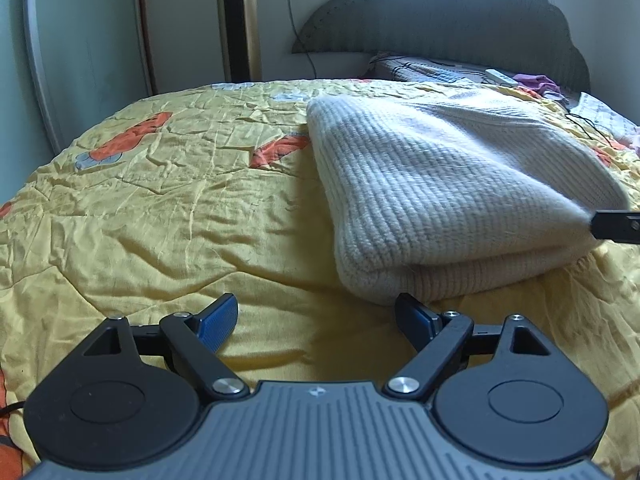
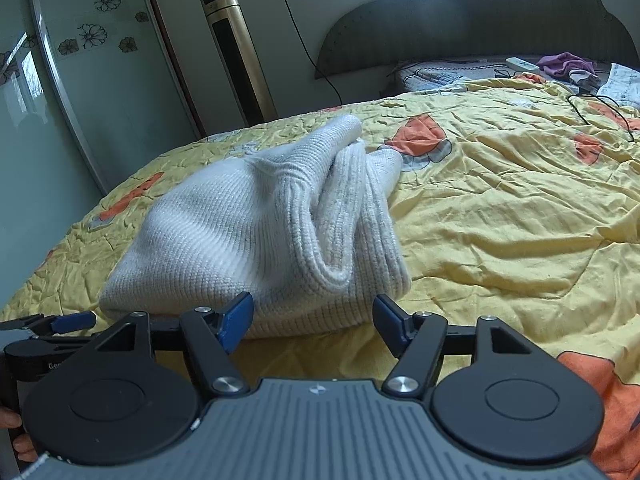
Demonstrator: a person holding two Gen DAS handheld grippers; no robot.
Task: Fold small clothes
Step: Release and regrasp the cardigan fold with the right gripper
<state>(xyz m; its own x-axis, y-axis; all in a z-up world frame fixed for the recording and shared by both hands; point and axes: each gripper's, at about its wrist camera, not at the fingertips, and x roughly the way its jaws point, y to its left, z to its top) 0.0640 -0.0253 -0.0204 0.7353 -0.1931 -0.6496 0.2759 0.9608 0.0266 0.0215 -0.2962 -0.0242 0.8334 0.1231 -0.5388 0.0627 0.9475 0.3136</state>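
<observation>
A folded cream knit sweater (image 1: 432,200) lies on the yellow bedspread (image 1: 168,208). My left gripper (image 1: 316,320) is open and empty, low over the bedspread just in front of the sweater's near left corner. The sweater also shows in the right wrist view (image 2: 256,232), with ribbed folds bunched on its right side. My right gripper (image 2: 314,322) is open and empty, its fingers just short of the sweater's near edge. A right gripper finger (image 1: 616,226) shows beside the sweater's right corner in the left wrist view. The left gripper (image 2: 60,326) shows at the lower left of the right wrist view.
A dark padded headboard (image 2: 480,20) stands at the far end. A pillow, a white remote (image 2: 522,65), purple cloth (image 2: 566,64) and a black cable (image 2: 600,110) lie near it. A gold tower fan (image 2: 240,52) and a glass wardrobe door (image 2: 80,80) stand left of the bed.
</observation>
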